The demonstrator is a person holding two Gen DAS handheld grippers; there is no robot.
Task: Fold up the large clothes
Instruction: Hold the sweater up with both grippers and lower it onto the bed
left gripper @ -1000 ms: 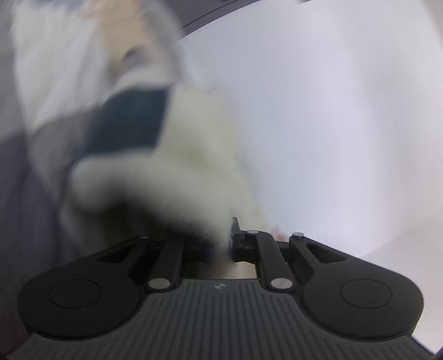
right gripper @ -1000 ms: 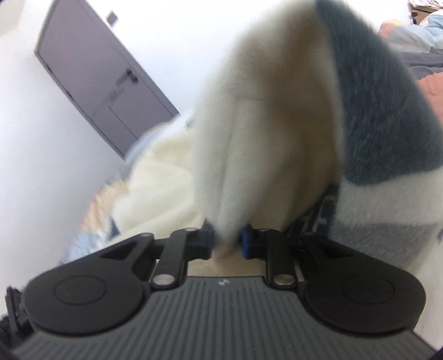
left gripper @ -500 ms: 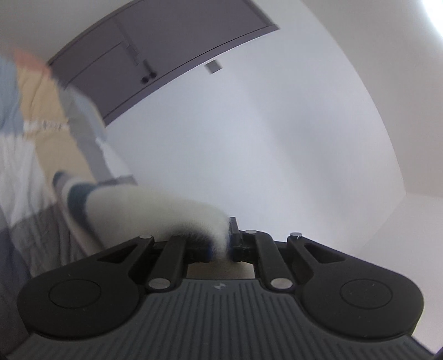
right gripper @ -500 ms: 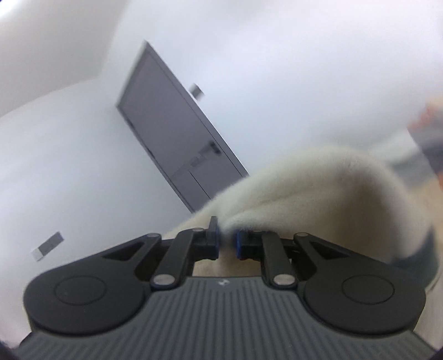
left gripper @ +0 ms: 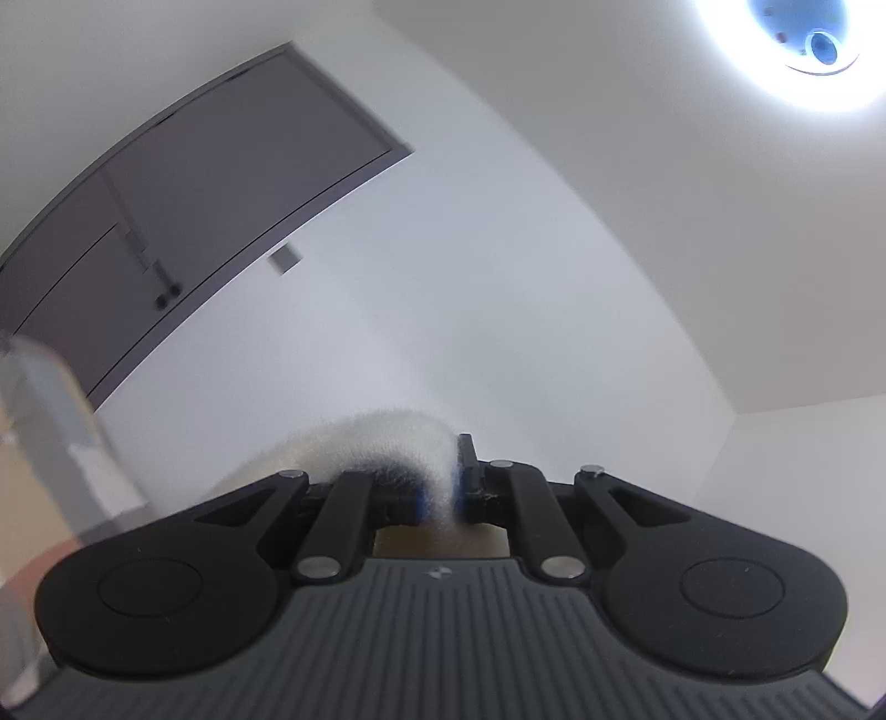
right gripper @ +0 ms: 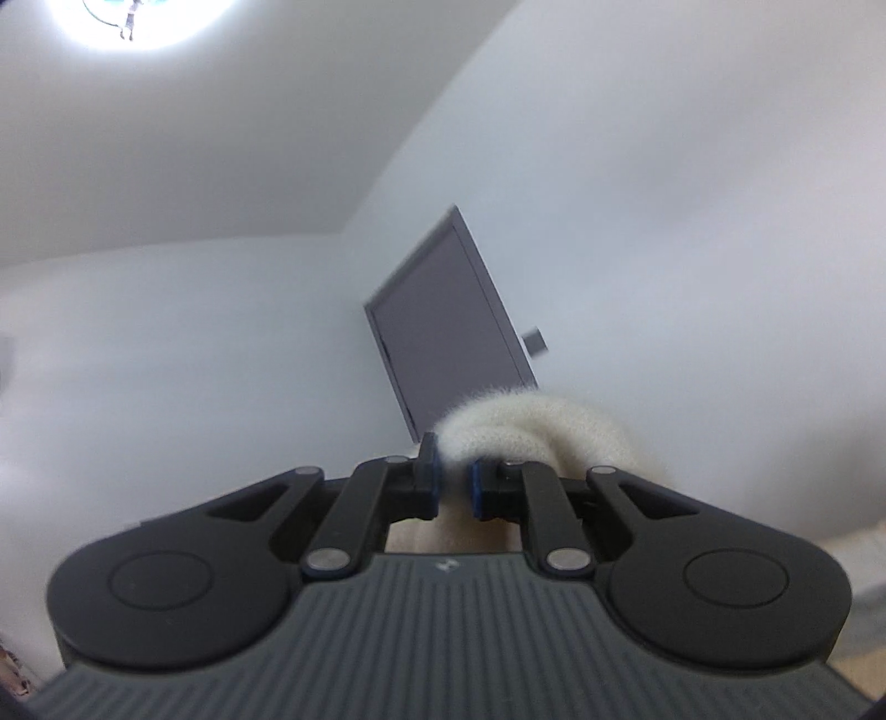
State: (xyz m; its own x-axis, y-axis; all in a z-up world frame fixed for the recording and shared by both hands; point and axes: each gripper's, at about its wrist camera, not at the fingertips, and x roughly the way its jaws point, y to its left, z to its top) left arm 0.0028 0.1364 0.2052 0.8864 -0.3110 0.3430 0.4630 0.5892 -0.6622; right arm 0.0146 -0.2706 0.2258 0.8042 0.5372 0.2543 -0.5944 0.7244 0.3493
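Where bedding filled both views before, both grippers, left gripper [left gripper: 440, 487] and right gripper [right gripper: 453, 487], clamped on fleece garment [left gripper: 382, 437], now facing ceiling light [left gripper: 814, 50]

In the left wrist view, the left gripper [left gripper: 443, 487] is set along the bottom of the frame, with fleece garment [left gripper: 382, 443] pinched between its fingers and draped off toward the lower left. A door [left gripper: 183, 232] is seen at the upper left, a ceiling light [left gripper: 814, 50] at the upper right. In the right wrist view, the right gripper [right gripper: 454, 482] is placed at bottom centre, fleece bunched just right of it, the door behind at centre, the light at upper left.
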